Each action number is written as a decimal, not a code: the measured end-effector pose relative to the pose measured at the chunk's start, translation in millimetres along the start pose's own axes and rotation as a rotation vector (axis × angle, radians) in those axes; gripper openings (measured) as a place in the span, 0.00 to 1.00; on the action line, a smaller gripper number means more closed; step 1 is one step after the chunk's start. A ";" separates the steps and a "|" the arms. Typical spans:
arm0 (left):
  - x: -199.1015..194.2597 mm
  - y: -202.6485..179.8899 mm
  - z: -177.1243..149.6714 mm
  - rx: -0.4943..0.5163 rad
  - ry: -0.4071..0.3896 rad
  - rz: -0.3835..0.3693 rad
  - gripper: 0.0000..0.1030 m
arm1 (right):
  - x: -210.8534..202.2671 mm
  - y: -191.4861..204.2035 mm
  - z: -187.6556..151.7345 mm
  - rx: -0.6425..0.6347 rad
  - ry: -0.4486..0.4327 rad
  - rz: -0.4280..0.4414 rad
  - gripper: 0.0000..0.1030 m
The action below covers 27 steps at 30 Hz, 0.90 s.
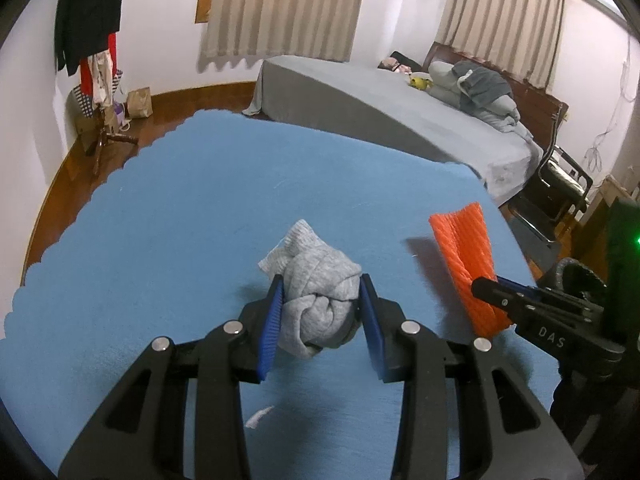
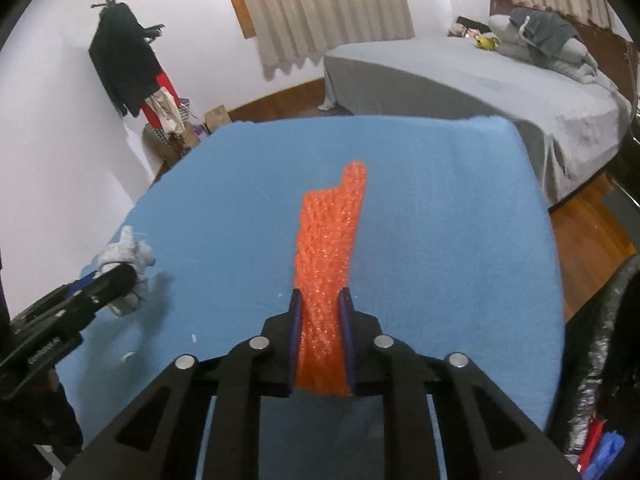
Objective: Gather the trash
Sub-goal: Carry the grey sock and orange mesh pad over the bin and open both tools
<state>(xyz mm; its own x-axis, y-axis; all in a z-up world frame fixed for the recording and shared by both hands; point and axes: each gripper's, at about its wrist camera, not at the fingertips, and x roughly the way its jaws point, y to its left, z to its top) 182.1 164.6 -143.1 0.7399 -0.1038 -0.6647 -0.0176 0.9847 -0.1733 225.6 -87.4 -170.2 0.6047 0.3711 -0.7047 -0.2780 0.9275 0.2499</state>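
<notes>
Left wrist view: nearest the lens, the left gripper pinches a grey knotted cloth bundle between its blue pads; the bundle appears lifted just above the blue table cover, judging by its shadow; a small white scrap lies on the cover beneath the gripper, uncollected; to the right, the right gripper grips an orange foam strip by its lower part.

Right wrist view: nearest the lens, the right gripper has its fingers closed on the orange foam strip, which stands between them; the strip's long axis runs forward, away from the camera, its far tip leaning slightly right over the cover; the bundle sits in the left gripper at far left; a black bag edge shows at right.

Risks, as judged: the soft foam may bend or slide out of the pinch if swung quickly; the rounded bundle may roll out of the pads; the white scrap may be overlooked.
</notes>
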 end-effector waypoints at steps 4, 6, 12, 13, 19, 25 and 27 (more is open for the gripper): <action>-12.9 -10.0 4.1 0.018 -0.022 -0.013 0.35 | -20.4 6.0 1.7 -0.011 -0.032 0.006 0.17; -21.7 -19.9 6.6 0.037 -0.037 -0.013 0.35 | -34.6 8.2 2.9 -0.021 -0.056 0.006 0.17; -42.5 -46.8 10.6 0.063 -0.073 -0.032 0.35 | -77.8 3.5 7.3 -0.022 -0.125 0.008 0.17; -46.4 -51.1 10.7 0.065 -0.080 -0.036 0.35 | -83.8 2.4 8.2 -0.023 -0.135 0.007 0.17; -69.9 -84.7 12.1 0.096 -0.115 -0.069 0.35 | -128.5 -3.2 8.8 -0.019 -0.204 -0.002 0.17; -90.8 -115.4 9.7 0.127 -0.136 -0.106 0.35 | -169.0 -13.8 2.6 -0.018 -0.256 -0.021 0.17; -96.2 -123.5 7.5 0.137 -0.140 -0.116 0.35 | -180.3 -17.9 0.8 -0.015 -0.270 -0.031 0.17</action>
<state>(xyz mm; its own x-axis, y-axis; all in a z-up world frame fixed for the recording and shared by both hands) 118.1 54.0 -52.3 0.8180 -0.2061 -0.5370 0.1572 0.9782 -0.1360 122.2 -170.9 -47.1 0.7898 0.3427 -0.5088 -0.2660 0.9387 0.2193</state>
